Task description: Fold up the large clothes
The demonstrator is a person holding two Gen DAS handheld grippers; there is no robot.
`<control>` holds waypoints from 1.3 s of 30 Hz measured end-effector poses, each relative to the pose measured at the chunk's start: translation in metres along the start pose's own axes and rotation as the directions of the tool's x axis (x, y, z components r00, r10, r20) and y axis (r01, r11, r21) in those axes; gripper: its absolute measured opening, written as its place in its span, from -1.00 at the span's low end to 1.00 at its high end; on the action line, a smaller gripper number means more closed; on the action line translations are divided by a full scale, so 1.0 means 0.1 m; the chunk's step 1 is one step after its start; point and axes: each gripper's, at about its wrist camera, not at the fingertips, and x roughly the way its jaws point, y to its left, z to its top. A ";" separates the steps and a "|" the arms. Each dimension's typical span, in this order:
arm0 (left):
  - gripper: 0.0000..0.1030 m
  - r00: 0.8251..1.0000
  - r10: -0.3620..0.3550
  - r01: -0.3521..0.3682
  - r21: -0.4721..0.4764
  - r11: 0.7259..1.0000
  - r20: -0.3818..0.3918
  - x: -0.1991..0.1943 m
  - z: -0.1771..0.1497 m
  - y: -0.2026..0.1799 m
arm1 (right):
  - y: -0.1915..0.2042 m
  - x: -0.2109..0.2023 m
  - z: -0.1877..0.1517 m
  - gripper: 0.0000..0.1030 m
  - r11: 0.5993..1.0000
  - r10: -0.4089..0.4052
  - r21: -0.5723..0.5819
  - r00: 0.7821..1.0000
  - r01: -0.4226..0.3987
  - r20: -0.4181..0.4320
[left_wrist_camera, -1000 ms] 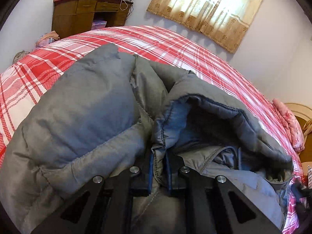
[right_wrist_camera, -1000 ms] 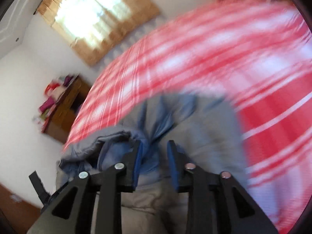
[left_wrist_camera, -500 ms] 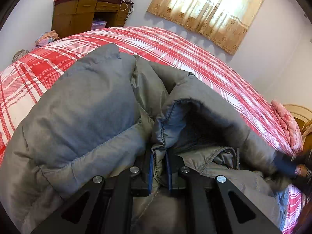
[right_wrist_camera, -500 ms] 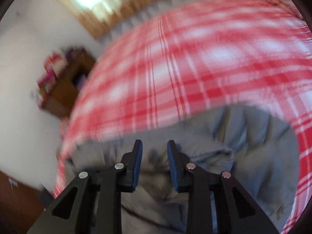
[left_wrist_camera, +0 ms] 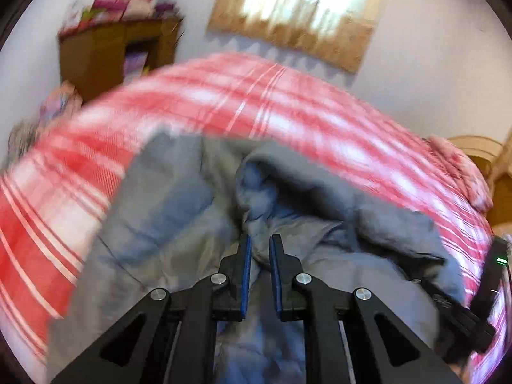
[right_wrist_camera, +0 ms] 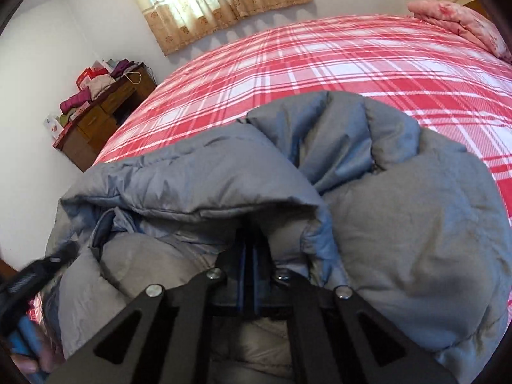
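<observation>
- My right gripper (right_wrist_camera: pixel 252 249) was pinched together on a rolled edge of the grey puffer jacket (right_wrist_camera: pixel 400 224); its pads were nearly touching under the fold.
- My left gripper (left_wrist_camera: pixel 257 252) was clamped on a ridge of the same jacket, with fabric between the blue pads (left_wrist_camera: pixel 245 262).
- I judged that both hands should lift evenly and keep the slippery shell taut, or the padding would slump.
- The jacket lay bunched on the near part of the red plaid bedsheet (right_wrist_camera: pixel 320 57).
- Beyond stood a wooden desk (right_wrist_camera: pixel 105 115) piled with clothes, a curtained window (right_wrist_camera: pixel 208 0), and a pink pillow (right_wrist_camera: pixel 457 19).
</observation>
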 end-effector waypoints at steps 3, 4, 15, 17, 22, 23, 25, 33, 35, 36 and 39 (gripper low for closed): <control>-0.78 0.998 -0.043 0.043 0.002 0.999 0.043 -0.15 0.32 -0.10 | 0.03 -0.02 -0.02 -0.92 1.000 -0.009 -0.015 1.000 0.009 -0.002; -0.78 0.997 -0.054 0.055 -0.003 0.999 0.049 -0.12 0.48 -0.15 | 0.06 -0.03 -0.01 -0.88 1.000 -0.007 -0.025 1.000 0.006 -0.008; -0.72 0.993 0.082 -0.078 0.048 0.996 -0.081 0.91 0.05 -0.12 | 0.44 -0.74 0.40 0.09 0.994 0.001 -0.107 0.977 0.022 0.213; -0.72 0.992 0.102 -0.096 0.070 0.993 -0.080 0.90 0.04 -0.16 | 0.48 -0.56 0.51 0.52 0.987 -0.084 -0.116 0.976 0.109 0.201; -0.72 0.994 0.084 -0.080 0.059 0.995 -0.076 0.91 0.04 -0.11 | 0.22 0.21 0.31 -0.51 0.957 -0.245 -0.153 0.969 0.245 0.018; -0.72 0.994 0.085 -0.080 0.060 0.995 -0.074 0.93 0.02 -0.13 | 0.12 0.21 0.23 -0.52 0.970 -0.204 -0.130 0.979 0.206 0.026; -0.72 0.994 0.086 -0.082 0.060 0.995 -0.070 0.93 0.02 -0.13 | 0.08 0.22 0.24 -0.57 0.973 -0.198 -0.117 0.980 0.200 0.026; -0.72 0.989 0.141 -0.135 0.105 0.985 -0.054 0.96 0.01 -0.25 | 0.32 0.37 0.23 -0.53 0.915 -0.321 -0.237 0.945 0.327 0.063; -0.72 0.988 0.147 -0.140 0.109 0.984 -0.054 0.97 0.02 -0.26 | 0.29 0.37 0.23 -0.53 0.913 -0.325 -0.237 0.943 0.332 0.067; -0.72 0.987 0.149 -0.142 0.110 0.984 -0.053 0.97 0.02 -0.26 | 0.29 0.36 0.23 -0.53 0.913 -0.326 -0.237 0.943 0.333 0.069; -0.72 0.985 0.163 -0.155 0.123 0.980 -0.054 0.98 0.02 -0.28 | 0.30 0.36 0.24 -0.52 0.909 -0.333 -0.241 0.940 0.340 0.072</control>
